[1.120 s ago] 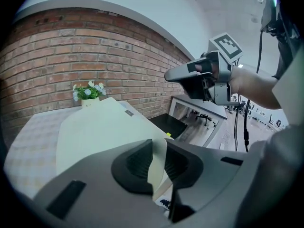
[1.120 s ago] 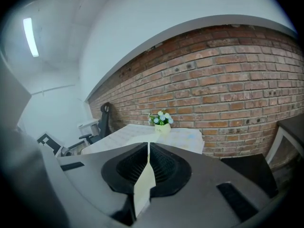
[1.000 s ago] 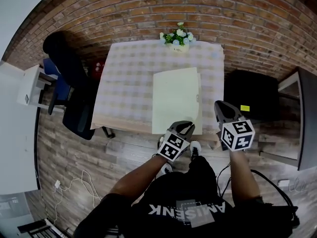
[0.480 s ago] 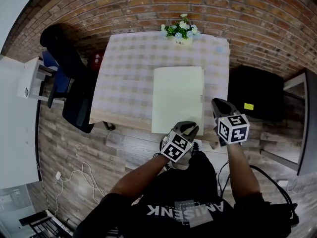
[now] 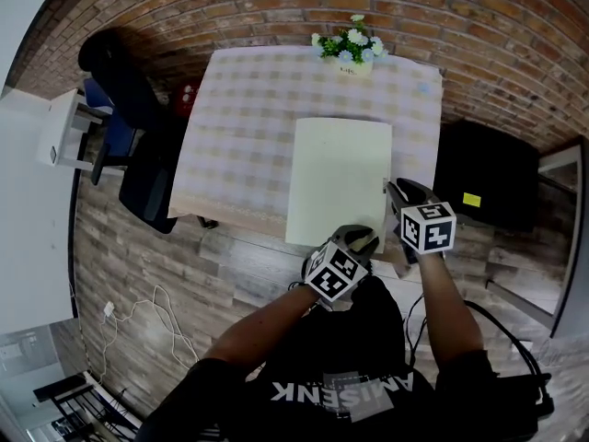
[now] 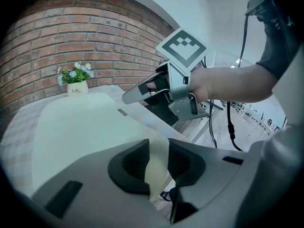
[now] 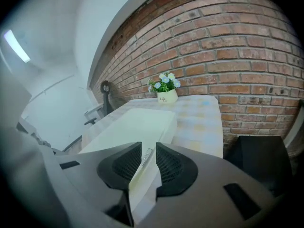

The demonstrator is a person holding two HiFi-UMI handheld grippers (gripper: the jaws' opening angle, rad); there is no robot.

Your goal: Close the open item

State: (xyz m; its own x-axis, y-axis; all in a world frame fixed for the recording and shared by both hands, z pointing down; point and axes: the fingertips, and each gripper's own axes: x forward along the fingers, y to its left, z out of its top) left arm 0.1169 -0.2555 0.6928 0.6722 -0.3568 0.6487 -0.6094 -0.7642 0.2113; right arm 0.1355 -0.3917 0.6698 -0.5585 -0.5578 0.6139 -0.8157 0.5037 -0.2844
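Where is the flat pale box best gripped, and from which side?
Probably the front edge of the box, approached from the person's side: it lies flat, and that thin edge seems to jut past the table, leaving room above and below.

Brought pale case (image 5: 339, 178) lid down flat. Lowered right gripper (image 5: 394, 190) to right edge. Opened its jaws and left gripper (image 5: 362, 237) jaws wider, case edge between.
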